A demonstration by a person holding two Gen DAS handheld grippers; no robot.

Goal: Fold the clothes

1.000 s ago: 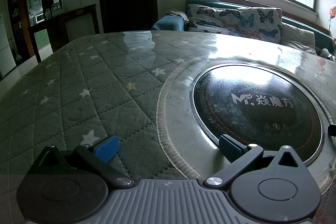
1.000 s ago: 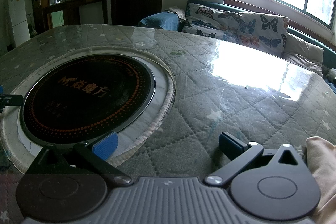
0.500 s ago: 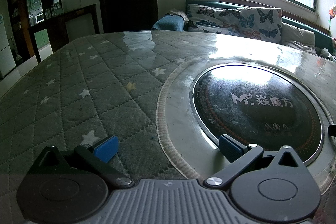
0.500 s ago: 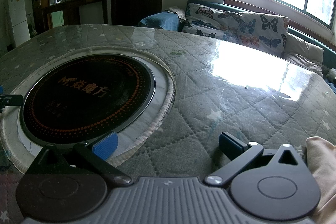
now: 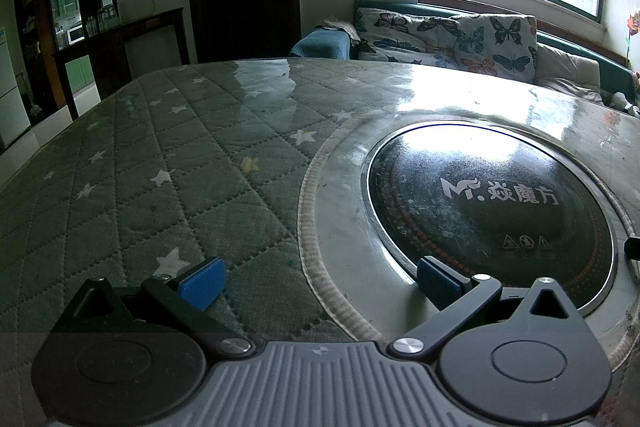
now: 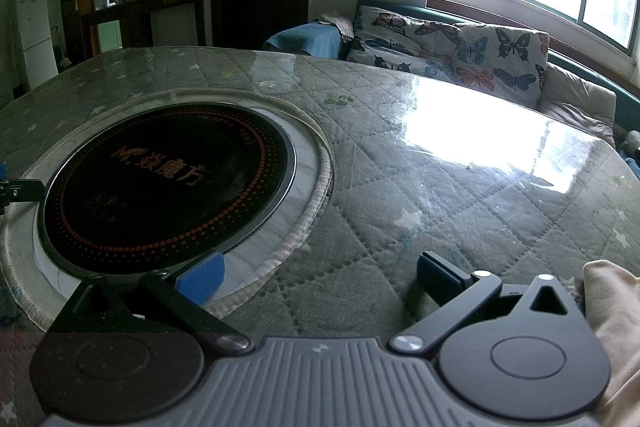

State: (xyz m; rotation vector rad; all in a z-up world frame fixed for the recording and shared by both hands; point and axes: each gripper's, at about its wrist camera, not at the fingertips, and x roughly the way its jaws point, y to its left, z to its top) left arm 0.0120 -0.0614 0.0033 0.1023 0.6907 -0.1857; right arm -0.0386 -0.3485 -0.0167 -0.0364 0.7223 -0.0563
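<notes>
Left gripper: jaws wide apart, nothing between the blue pads; low over the table, straddling the edge of the quilt cutout.
Right gripper: jaws wide apart, empty; low over the quilted cover, just right of the hob.
Cloth: beige fabric, only an edge visible at the far right of the right wrist view, just beside the right gripper's body. Not in the left view. Garment type and lay cannot be told.
Table: quilted star cover under a clear glossy sheet; round black hob set in the middle, between the two grippers.
Step (judged): folding not begun; first move is to fetch the cloth.
Method: turn the right gripper toward the cloth so it shows fully before closing. Pinch one layer at a corner or hem, not a bunch. Drag it onto the open quilted area and spread it flat, clear of the hob rim. Glossy sheet likely slippery, so expect the cloth to slide; pin it with the left.
Containers: none seen; no basket or bin in either view.
</notes>
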